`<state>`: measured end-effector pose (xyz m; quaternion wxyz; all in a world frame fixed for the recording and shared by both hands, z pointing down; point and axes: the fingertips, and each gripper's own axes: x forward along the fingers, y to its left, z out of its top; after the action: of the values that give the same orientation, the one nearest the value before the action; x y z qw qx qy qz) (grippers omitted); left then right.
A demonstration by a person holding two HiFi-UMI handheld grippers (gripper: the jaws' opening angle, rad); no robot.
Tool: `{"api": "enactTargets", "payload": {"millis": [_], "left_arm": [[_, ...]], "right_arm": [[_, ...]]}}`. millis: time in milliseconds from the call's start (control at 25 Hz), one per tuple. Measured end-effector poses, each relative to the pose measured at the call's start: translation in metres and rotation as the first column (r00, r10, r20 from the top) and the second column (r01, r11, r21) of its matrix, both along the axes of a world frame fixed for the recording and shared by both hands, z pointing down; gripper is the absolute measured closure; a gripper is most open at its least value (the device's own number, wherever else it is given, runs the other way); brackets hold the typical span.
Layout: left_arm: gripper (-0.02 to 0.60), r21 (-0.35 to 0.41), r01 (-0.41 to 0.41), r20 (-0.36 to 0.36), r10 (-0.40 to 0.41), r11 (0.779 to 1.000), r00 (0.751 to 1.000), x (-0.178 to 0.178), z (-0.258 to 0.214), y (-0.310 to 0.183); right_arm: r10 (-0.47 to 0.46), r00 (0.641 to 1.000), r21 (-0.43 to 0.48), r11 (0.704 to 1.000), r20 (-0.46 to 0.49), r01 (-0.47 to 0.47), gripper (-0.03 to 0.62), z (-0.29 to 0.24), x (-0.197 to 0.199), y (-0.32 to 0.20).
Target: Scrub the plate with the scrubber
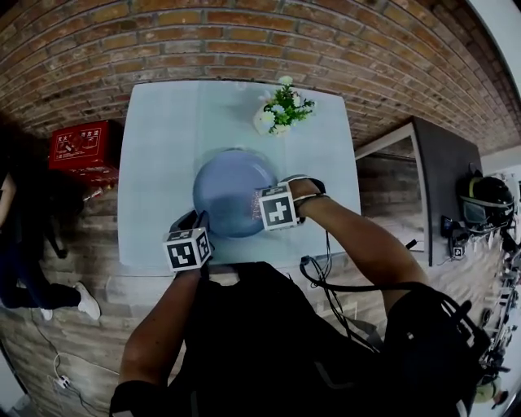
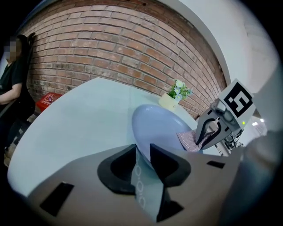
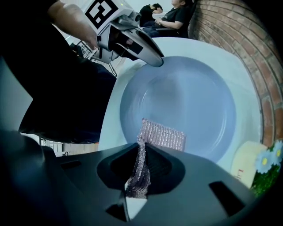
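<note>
Setting: pale blue table (image 1: 159, 155) against a brick wall (image 1: 244, 32), seen from above in the head view.
Plate (image 1: 228, 183): round, blue-grey, lying flat at the centre of the table, just above the near edge in the head view.
Scrubber (image 3: 162, 134): silvery mesh pad, lying on the plate's inner surface near the lower rim in the right gripper view, with 1 end drawn up into the jaws.
Right gripper (image 3: 142, 152): pointing steeply down over the right part of the plate, jaws closed tight on the scrubber's upper end.
Left gripper (image 2: 142, 152): at the plate's lower left rim in the head view, jaws parted by a narrow gap, the plate's near rim sitting in that gap, no squeeze on it to be seen.
Flowers (image 1: 282, 107): small pot of white blooms and green leaves, upper right of the table, apart from the plate.
Surroundings: red box (image 1: 85, 147) left of the table; 2 seated people (image 3: 166, 13) at the top of the right gripper view.
</note>
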<state>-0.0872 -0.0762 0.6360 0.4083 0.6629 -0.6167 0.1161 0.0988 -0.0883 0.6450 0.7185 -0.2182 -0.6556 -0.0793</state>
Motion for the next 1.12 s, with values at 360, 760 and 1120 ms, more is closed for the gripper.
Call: {"api": "enactTargets", "payload": {"millis": [360,760,1120], "left_arm": [[0.471,0.008,-0.089,-0.054,0.089,0.996,0.995,-0.003,-0.003,0.003],[0.472,0.017,-0.161,-0.101,0.162,0.987,0.982,-0.005,-0.008,0.003],[0.472,0.041,-0.204,-0.109,0.207,0.978,0.972,-0.014,-0.006,0.0]], "right_arm": [[0.15,0.988,-0.083,0.985,-0.046,-0.153,0.533,-0.006,-0.007,0.028],[0.283,0.959,-0.235,0.931,-0.015,-0.278,0.533,-0.013,-0.042,0.068],[0.408,0.912,-0.303,0.875,0.038,-0.378,0.533,-0.02,-0.077,0.086]]}}
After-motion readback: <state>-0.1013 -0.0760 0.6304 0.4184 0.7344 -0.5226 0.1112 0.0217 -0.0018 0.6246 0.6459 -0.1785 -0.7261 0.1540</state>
